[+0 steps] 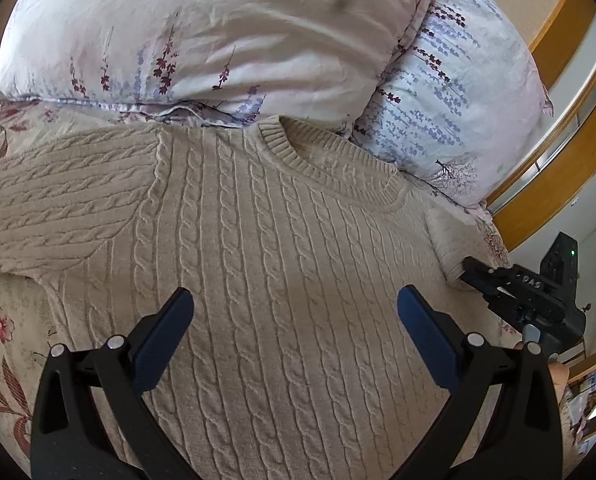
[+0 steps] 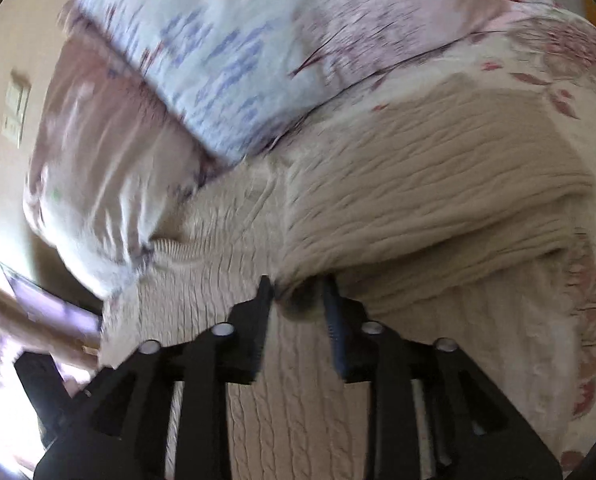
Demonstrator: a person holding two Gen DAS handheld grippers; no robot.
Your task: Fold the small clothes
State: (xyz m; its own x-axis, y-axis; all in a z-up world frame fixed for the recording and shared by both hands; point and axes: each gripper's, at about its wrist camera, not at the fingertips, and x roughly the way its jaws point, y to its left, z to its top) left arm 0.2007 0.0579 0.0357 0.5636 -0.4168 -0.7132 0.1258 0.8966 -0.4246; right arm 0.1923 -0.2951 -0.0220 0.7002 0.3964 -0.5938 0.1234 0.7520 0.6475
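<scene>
A beige cable-knit sweater (image 1: 282,248) lies front up on a bed, its ribbed collar (image 1: 322,160) toward two pillows. One sleeve (image 1: 54,204) stretches out flat to the left in the left wrist view; the other sleeve (image 2: 430,196) is folded in over the body, its cuff end (image 2: 298,300) lying between the fingers of the right gripper (image 2: 296,296). Those jaws stand a little apart and do not press on the cuff, so the sleeve is released. The right wrist view is blurred, so finer contact cannot be told.

The left gripper (image 1: 296,304) hangs over the lower middle of the sweater with its jaws spread wide and nothing between them.

Under the sweater is a cream bedspread (image 1: 6,320) with red flowers. Beyond the collar lie a pink flowered pillow (image 1: 202,36) and, beside it, a pale blue flowered pillow (image 1: 458,104).
</scene>
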